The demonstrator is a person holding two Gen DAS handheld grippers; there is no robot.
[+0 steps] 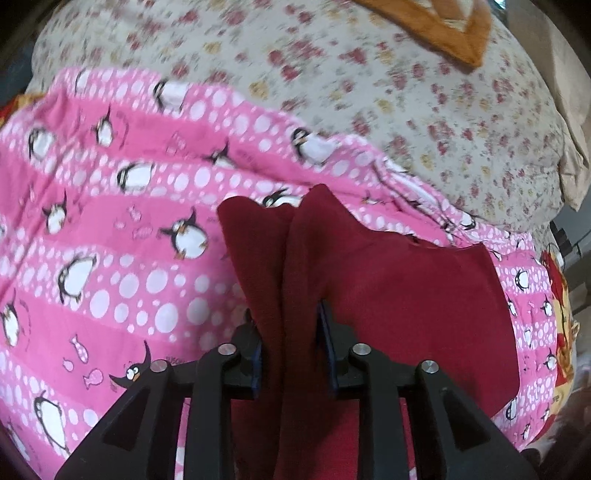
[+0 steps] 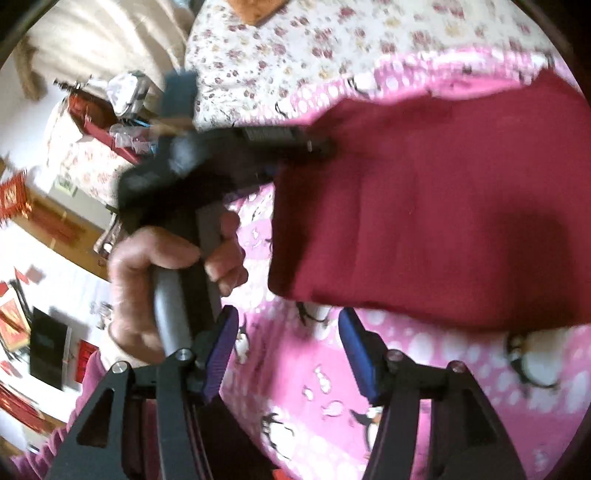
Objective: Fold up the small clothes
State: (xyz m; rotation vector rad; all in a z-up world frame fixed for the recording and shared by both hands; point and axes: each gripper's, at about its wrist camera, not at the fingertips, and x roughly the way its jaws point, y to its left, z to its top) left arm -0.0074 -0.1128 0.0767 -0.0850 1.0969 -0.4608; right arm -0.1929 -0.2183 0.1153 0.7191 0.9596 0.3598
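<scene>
A dark red garment (image 1: 399, 280) lies on a pink penguin-print sheet (image 1: 110, 221). My left gripper (image 1: 290, 332) is shut on a bunched edge of the red garment, which stands up between its fingers. In the right wrist view the red garment (image 2: 443, 206) hangs partly lifted, and the left gripper (image 2: 295, 142) grips its left edge, held by a hand (image 2: 147, 280). My right gripper (image 2: 288, 339) is open and empty, just below the garment's lower edge, above the pink sheet (image 2: 317, 387).
A cream floral bedspread (image 1: 369, 92) lies beyond the pink sheet. An orange cloth (image 1: 443, 29) sits at the far edge. A cluttered shelf and red items (image 2: 103, 122) stand off the bed to the left.
</scene>
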